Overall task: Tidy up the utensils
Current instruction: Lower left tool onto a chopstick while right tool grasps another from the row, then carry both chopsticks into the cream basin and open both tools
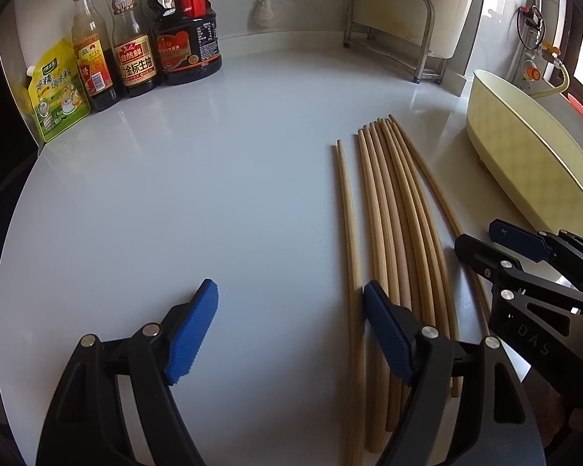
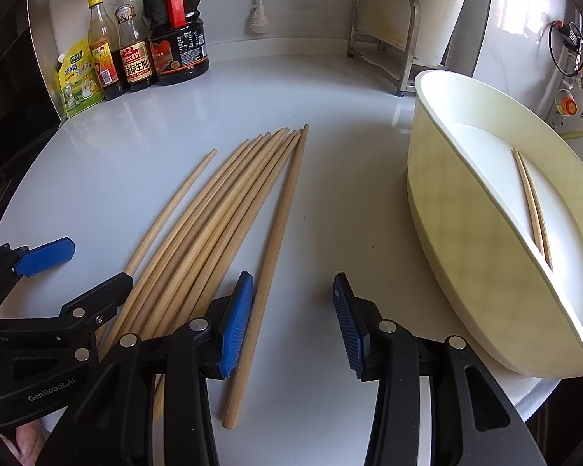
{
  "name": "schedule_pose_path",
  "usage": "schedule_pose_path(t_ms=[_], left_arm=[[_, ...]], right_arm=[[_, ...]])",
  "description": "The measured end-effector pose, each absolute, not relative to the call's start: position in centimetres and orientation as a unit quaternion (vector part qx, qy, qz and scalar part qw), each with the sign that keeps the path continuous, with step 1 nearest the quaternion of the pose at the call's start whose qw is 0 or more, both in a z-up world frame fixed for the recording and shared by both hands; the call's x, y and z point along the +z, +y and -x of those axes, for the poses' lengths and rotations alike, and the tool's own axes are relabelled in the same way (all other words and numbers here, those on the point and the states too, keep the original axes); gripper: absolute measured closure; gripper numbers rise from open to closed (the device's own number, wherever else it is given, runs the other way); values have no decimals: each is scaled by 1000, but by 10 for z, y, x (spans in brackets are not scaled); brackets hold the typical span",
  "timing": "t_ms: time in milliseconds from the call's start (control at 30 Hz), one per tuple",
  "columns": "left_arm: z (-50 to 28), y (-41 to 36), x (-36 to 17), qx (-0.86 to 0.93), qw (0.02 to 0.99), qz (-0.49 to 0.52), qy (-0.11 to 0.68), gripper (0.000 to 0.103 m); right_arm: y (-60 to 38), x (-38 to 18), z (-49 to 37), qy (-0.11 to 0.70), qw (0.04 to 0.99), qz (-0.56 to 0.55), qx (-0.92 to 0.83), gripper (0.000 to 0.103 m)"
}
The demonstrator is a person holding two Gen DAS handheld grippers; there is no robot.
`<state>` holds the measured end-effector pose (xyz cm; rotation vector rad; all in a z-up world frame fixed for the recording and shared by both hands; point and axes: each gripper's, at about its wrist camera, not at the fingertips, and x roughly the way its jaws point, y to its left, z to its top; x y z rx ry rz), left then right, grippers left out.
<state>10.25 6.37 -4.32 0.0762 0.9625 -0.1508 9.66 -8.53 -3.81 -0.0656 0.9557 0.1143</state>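
Observation:
Several wooden chopsticks (image 1: 398,217) lie side by side on the white counter; they also show in the right wrist view (image 2: 221,209). One chopstick (image 1: 348,233) lies slightly apart on the left of the bundle. My left gripper (image 1: 289,330) is open and empty, low over the counter, its right finger beside that lone chopstick. My right gripper (image 2: 293,322) is open and empty, just right of the rightmost chopstick (image 2: 274,256). A cream oval tray (image 2: 439,178) on the right holds two chopsticks (image 2: 532,202).
Sauce bottles (image 1: 136,31) and a yellow seasoning pouch (image 1: 56,89) stand at the back left. A metal rack (image 1: 392,27) stands at the back right. The cream tray (image 1: 524,155) sits close to the counter's right edge.

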Motion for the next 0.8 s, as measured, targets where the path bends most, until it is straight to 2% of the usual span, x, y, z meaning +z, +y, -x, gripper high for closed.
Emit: schedule_pose_path(t_ms=[267, 333, 467, 533, 567, 600, 633, 700, 800], left_arm=[[-113, 58, -43, -70, 885, -34, 459, 28], [-115, 58, -42, -67, 886, -31, 457, 34], [-119, 57, -38, -72, 887, -22, 456, 60], [-119, 56, -37, -77, 887, -19, 456, 70], [-119, 54, -37, -78, 887, -19, 455, 77], [-118, 54, -37, -81, 886, -17, 455, 87], [-118, 54, -37, -85, 885, -13, 457, 91], [-118, 55, -37, -93, 883, -2, 459, 96], [-118, 59, -37, -96, 881, 12, 464, 96]], right_arm=[[-83, -38, -104, 449, 892, 37, 41, 62], [-82, -38, -107, 446, 893, 39, 39, 62], [-81, -39, -113, 446, 894, 35, 40, 64], [-78, -39, -114, 446, 893, 42, 48, 79], [-75, -38, -114, 446, 892, 50, 51, 84], [-72, -39, -114, 446, 891, 57, 54, 94], [-70, -39, -114, 446, 892, 62, 53, 96], [-71, -39, -113, 442, 894, 58, 54, 96], [-77, -39, -112, 443, 894, 36, 59, 97]])
